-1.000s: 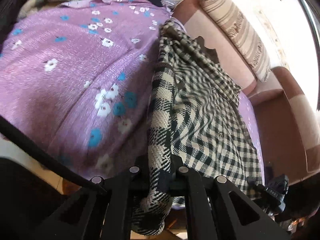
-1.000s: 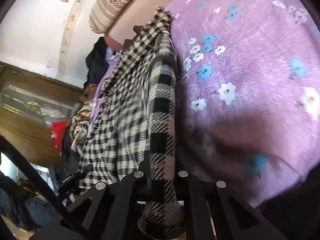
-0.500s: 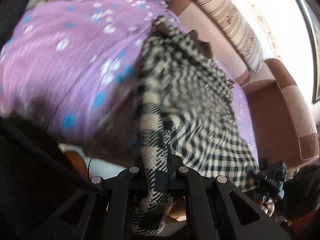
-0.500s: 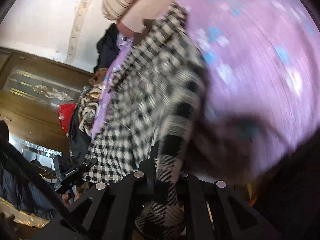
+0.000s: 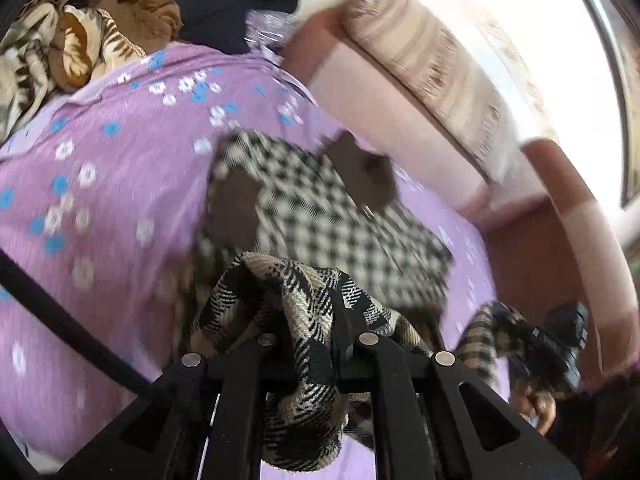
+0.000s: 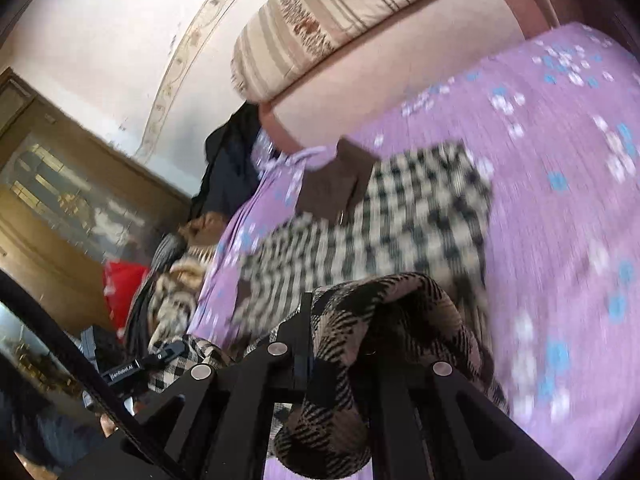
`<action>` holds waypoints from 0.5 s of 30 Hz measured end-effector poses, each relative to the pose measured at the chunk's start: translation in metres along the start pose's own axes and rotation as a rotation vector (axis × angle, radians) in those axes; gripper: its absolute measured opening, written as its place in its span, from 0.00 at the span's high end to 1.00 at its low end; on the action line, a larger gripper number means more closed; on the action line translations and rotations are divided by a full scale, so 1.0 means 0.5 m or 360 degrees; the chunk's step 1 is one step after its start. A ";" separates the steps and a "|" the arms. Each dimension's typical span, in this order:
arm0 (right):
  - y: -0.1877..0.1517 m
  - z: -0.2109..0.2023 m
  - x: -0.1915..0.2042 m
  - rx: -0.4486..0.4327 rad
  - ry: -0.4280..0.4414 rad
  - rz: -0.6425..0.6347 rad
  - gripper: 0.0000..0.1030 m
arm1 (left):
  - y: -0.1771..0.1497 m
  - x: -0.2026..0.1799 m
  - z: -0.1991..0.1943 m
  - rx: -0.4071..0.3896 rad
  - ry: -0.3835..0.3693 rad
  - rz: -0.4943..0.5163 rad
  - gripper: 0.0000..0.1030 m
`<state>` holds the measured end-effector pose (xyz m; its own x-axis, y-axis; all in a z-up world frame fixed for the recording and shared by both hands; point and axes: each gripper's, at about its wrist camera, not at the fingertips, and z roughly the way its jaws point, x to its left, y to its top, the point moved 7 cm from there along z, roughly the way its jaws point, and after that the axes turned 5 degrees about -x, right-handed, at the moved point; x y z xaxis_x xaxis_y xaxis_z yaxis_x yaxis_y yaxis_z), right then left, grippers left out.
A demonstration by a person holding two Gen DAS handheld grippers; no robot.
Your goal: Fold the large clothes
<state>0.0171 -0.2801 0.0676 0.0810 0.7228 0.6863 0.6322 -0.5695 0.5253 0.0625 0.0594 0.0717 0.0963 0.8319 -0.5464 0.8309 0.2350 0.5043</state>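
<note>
Checked wool bunches in the left hand-held gripper, clenched on the coat hem; the rest lies ahead on the bedspread. The right hand-held gripper grips another corner, keeping the fold edge level.

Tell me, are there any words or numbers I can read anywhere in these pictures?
Only one label, and it is too blurred to read: small white lettering on the left tool as seen from the right wrist view.
No words or numbers show on the checked coat, the purple flowered cover or the striped cushion.
</note>
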 end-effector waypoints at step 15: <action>0.120 0.174 -0.156 0.0003 -0.0144 0.0180 0.72 | 0.135 0.044 0.213 0.0004 -0.0049 -0.0060 0.86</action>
<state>0.1155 -0.3367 0.0017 0.2207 0.6865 0.6928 0.6164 -0.6487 0.4464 0.1789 0.0400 0.0224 0.0819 0.8067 -0.5852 0.8355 0.2646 0.4816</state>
